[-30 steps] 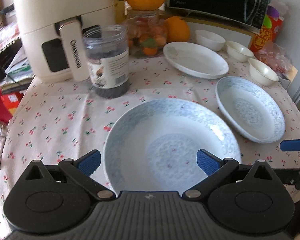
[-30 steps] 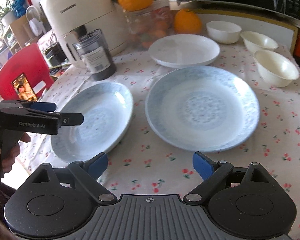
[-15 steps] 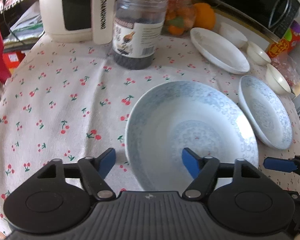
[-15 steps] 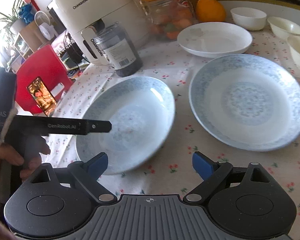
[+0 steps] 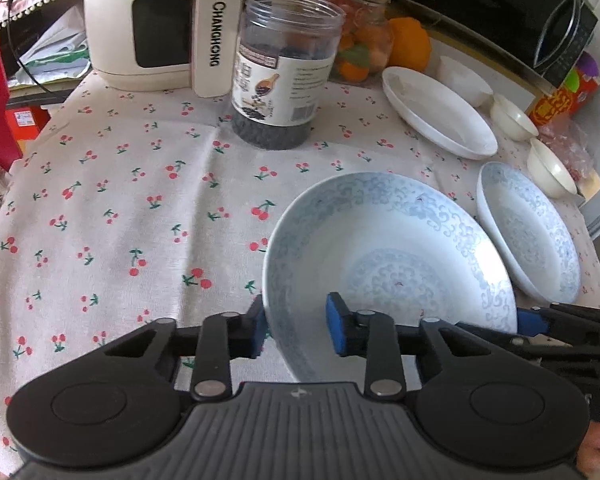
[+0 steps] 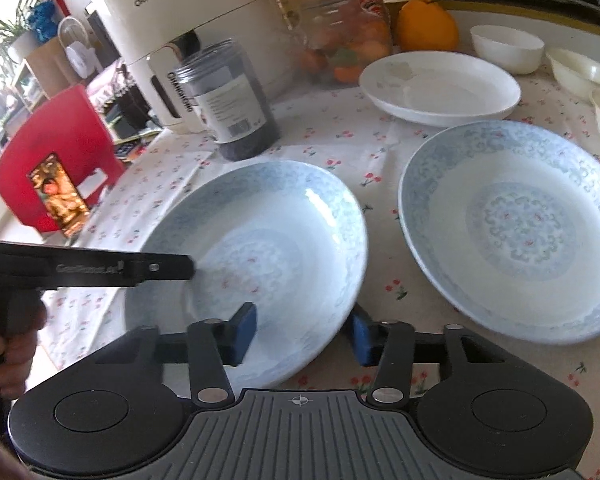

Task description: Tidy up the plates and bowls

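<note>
Cherry-print cloth worktop (image 5: 132,216) carries a wide shallow pale-blue scroll-patterned porcelain plate (image 5: 388,268), its twin plate (image 6: 512,232) just beside it. Left claw (image 5: 298,326) straddles its left rim, right claw (image 6: 300,332) its near-right rim. Both claws part-closed, pads not clearly clamping.

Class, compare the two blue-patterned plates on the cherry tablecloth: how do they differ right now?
The near blue-patterned plate has both grippers' fingers straddling its rim; the far blue-patterned plate is untouched. The near one looks tilted; the far one lies flat on the tablecloth. Both share the same scroll pattern.
</note>
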### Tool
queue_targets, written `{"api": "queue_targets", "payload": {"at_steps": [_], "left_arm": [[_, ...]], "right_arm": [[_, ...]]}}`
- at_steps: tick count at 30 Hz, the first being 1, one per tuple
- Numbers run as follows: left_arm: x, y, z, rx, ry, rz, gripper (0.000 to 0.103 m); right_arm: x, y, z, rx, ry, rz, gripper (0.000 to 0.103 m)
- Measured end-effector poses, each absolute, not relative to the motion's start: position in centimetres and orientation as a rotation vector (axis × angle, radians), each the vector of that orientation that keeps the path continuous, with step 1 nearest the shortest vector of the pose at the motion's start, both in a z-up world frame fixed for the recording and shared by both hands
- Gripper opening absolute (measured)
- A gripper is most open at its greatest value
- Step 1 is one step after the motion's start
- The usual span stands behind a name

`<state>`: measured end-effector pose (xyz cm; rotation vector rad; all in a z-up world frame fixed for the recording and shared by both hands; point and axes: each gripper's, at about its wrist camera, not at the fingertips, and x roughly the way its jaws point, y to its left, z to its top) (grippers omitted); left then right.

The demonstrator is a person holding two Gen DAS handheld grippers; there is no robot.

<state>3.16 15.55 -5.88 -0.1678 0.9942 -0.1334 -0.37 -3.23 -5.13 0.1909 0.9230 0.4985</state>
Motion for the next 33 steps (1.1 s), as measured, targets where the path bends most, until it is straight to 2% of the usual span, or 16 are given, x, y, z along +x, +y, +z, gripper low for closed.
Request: {"api": "queue_targets", "payload": {"at_steps": [1, 3, 6, 33], "left_arm": [[3.1, 15.7, -5.9, -0.174, 0.992, -0.126, 0.021], [3.2, 16.1, -5.8, -0.19, 0.988, -0.113, 0.016], [3.1, 16.4, -5.6, -0.2, 0.98, -0.106, 0.013], [2.8, 12.9, -1.7, -0.245, 0.864, -0.162, 0.012]], "right_arm": [[-0.2, -3.4, -5.2, 0.191, 0.923, 0.486, 0.03], [0.0, -3.7, -5.2, 0.204, 0.924, 0.474, 0.024], [0.1, -4.0, -5.1, 0.21, 0.921, 0.477, 0.021], [1.6, -9.1, -0.7, 0.271, 0.781, 0.421, 0.019]]}}
